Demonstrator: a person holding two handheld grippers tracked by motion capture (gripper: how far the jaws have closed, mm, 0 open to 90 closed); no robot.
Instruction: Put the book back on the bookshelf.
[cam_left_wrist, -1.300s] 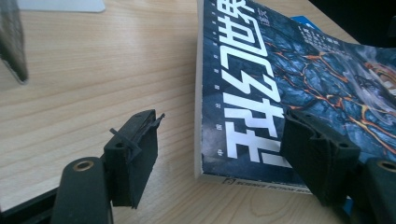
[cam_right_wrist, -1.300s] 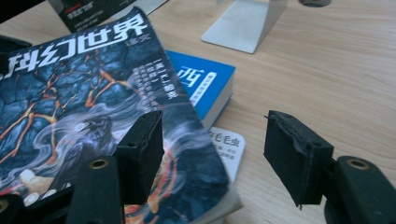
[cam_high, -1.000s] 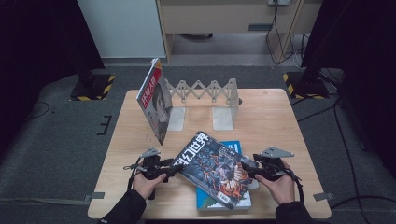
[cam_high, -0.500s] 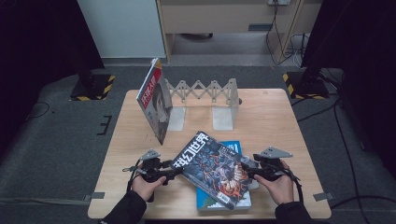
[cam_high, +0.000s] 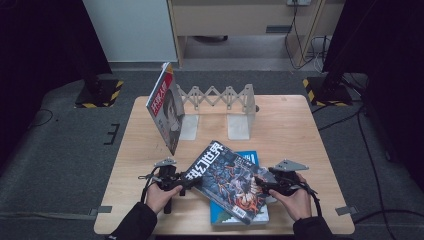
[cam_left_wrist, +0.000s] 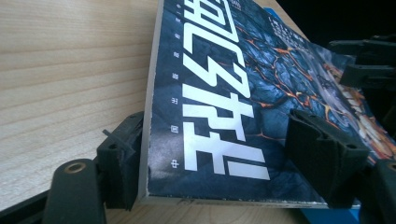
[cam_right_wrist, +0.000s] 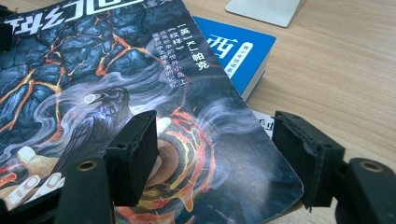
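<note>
Flanking magazine edges: left gripper, right gripper.

A dark magazine with large white characters and an orange lava-and-raven cover sits angled near the table's front edge, partly lifted, overlapping a flat blue book beneath it toward the front right.

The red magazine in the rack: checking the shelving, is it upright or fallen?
Upright but tilted: the red magazine stands on edge, leaning at the expanding rack's left end.
</note>
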